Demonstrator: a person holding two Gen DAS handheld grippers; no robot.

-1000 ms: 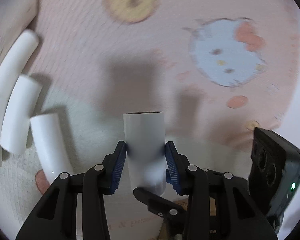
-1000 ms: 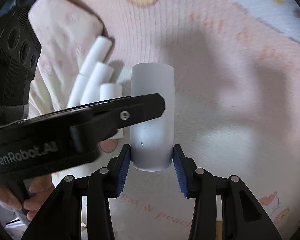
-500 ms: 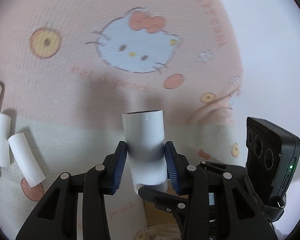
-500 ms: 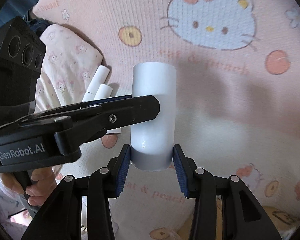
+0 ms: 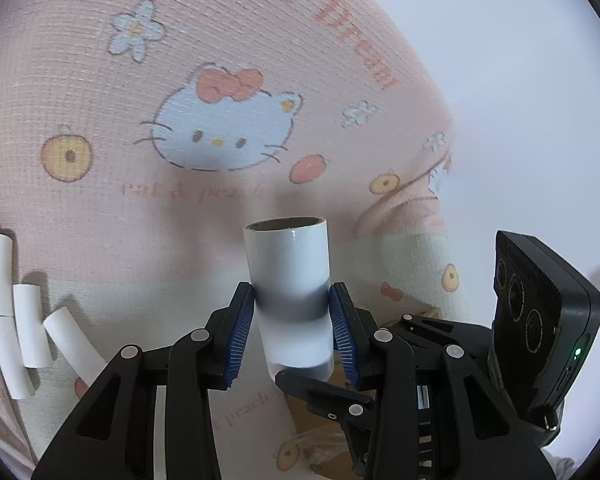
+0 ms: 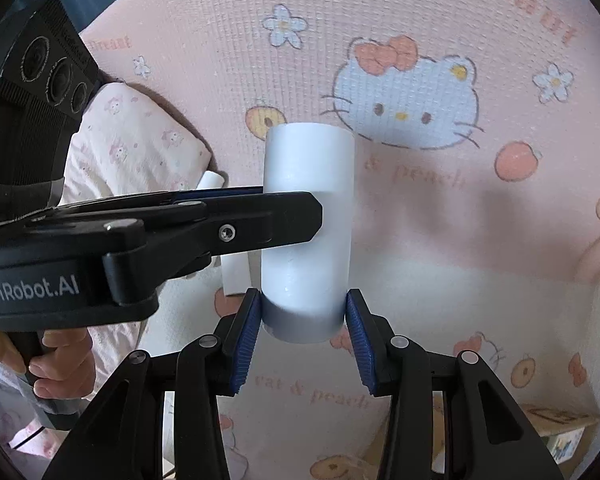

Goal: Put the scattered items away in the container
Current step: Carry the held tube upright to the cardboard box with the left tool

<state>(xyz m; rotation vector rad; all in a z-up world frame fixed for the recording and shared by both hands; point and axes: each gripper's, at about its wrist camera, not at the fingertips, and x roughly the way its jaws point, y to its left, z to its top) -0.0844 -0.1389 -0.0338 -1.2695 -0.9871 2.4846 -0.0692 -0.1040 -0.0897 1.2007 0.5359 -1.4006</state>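
A white tube with a brown cardboard core is held in the air above a pink Hello Kitty blanket. My left gripper is shut on its middle. My right gripper is shut on its near end; the tube also shows in the right wrist view, with the left gripper crossing from the left. Several short white tubes lie on the blanket at the left. A cardboard box shows partly below the grippers, and at the lower right of the right wrist view.
A folded pink patterned cloth lies at the left beside the loose tubes. The blanket's edge drops off at the right against a white surface. The right gripper's camera body is close on the right.
Both grippers have lifted and tilted with the tube held between them; the blanket and loose tubes have dropped farther away, and the box has come into view below.
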